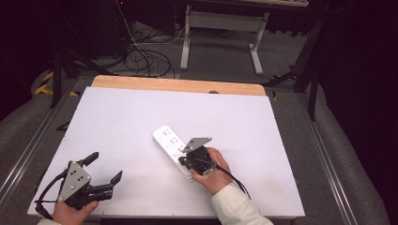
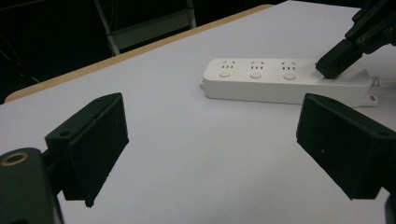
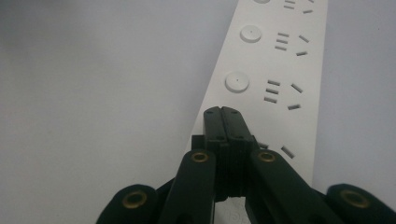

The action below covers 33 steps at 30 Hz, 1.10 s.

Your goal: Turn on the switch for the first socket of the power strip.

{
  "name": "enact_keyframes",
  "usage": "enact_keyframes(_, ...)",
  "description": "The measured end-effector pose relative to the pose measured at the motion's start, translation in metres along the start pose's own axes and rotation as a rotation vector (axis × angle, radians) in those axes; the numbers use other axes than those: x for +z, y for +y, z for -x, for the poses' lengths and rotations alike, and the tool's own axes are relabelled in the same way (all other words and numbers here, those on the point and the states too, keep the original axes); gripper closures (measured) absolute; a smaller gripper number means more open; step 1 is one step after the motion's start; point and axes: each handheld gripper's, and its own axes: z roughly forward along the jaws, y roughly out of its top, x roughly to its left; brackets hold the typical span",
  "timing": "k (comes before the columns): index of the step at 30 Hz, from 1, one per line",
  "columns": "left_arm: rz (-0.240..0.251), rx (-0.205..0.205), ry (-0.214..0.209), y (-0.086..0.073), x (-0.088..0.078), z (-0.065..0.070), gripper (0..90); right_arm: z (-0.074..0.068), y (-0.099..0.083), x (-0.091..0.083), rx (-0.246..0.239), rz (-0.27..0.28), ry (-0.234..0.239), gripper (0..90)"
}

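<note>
A white power strip [image 1: 165, 137] [image 2: 261, 83] [image 3: 280, 60] lies slantwise near the middle of the white table top [image 1: 131, 112]. It has a row of sockets, each with a round button [image 3: 236, 81] beside it. My right gripper [image 1: 184, 162] [image 2: 332, 68] [image 3: 223, 115] is shut with nothing between its jaws. Its tips point down onto the strip's near end, in line with the row of buttons, and seem to touch it. My left gripper [image 1: 104, 168] [image 2: 219, 149] hovers open and empty at the front left of the table, aimed toward the strip.
The strip's white cord [image 2: 380, 81] leaves at the end by my right hand. A wooden edge [image 1: 178, 85] runs along the table's far side. Beyond it are floor cables [image 1: 145, 58], a white frame's legs [image 1: 256, 54] and black stands [image 1: 56, 75].
</note>
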Motion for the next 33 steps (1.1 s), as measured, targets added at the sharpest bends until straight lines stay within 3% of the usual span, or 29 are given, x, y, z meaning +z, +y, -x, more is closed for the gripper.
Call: enact_keyframes(33, -0.001, 0.003, 0.004, 0.0001, 0.0001, 0.0001, 9.7, 0.0020, -0.0014, 0.0009, 0.024, 0.003, 0.012, 90.0)
